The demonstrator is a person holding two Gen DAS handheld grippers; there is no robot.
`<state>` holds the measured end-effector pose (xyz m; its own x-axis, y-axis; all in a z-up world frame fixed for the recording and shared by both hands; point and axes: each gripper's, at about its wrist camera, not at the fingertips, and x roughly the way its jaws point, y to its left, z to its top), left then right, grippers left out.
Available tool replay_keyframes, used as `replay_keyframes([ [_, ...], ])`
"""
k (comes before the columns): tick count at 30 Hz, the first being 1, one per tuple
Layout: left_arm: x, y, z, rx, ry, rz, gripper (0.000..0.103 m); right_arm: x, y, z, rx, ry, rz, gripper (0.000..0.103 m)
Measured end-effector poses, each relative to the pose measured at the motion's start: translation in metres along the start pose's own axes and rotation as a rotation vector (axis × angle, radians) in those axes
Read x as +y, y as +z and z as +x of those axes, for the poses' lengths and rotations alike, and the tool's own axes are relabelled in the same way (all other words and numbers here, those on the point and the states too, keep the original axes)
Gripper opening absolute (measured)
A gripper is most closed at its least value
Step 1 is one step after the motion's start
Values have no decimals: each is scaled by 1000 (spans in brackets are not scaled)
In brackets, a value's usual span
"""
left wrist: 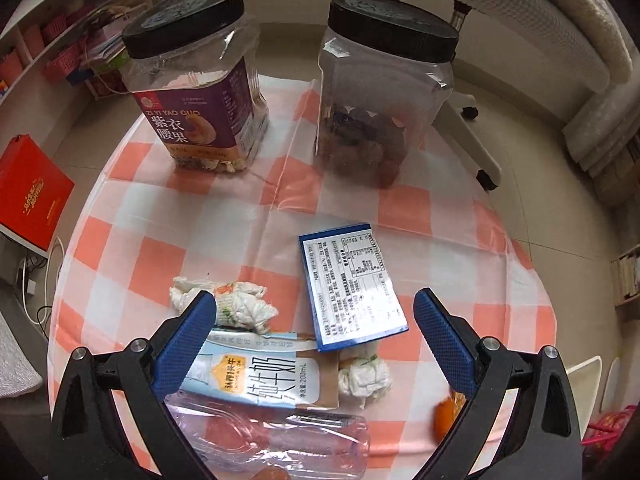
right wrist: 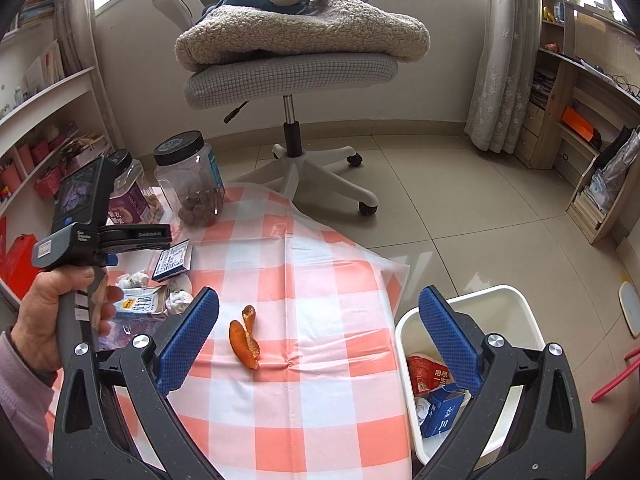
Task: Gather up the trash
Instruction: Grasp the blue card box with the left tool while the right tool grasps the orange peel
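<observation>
Left gripper (left wrist: 316,312): jaws spread, empty — poised over the milk carton (left wrist: 260,372), probably next.
Right gripper (right wrist: 318,316): jaws wide, empty — between orange peel (right wrist: 245,338) and bin (right wrist: 516,300).

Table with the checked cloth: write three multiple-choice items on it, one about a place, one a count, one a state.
1. Where is the white bin?
A. On the chair
B. On the floor beside the table
C. Between the jars

2. How many black-lidded jars stand on the cloth?
A. One
B. Two
C. Four

3. How is the left hand-held gripper?
A. Open, holding nothing
B. Shut on the milk carton
C. Shut on a tissue

Answers: 1 B, the bin sits low past the table edge. 2 B, the labelled jar and the plain jar. 3 A, its fingers stand apart above the milk carton.
</observation>
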<state>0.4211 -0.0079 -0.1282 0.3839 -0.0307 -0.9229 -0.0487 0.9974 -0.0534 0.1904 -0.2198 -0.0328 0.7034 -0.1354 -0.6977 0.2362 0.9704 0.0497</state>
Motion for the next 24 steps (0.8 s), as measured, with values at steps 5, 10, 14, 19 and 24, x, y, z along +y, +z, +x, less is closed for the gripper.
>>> replay_keyframes([
  [5, -22, 17, 47, 115, 49, -4, 96, -7, 6, 9, 36, 8, 19, 96],
  [10, -8, 0, 57, 163, -29, -55, 54, -11, 7, 25, 86, 2, 23, 96],
  [14, 12, -30, 13, 66, -81, -61, 54, -16, 2, 48, 193, 50, 83, 96],
  [19, 44, -71, -62, -8, -143, -106, 54, 1, -15, 76, 288, 61, 59, 96],
  [24, 65, -112, -136, -102, -210, -142, 54, 33, -33, 105, 372, 71, -46, 96],
])
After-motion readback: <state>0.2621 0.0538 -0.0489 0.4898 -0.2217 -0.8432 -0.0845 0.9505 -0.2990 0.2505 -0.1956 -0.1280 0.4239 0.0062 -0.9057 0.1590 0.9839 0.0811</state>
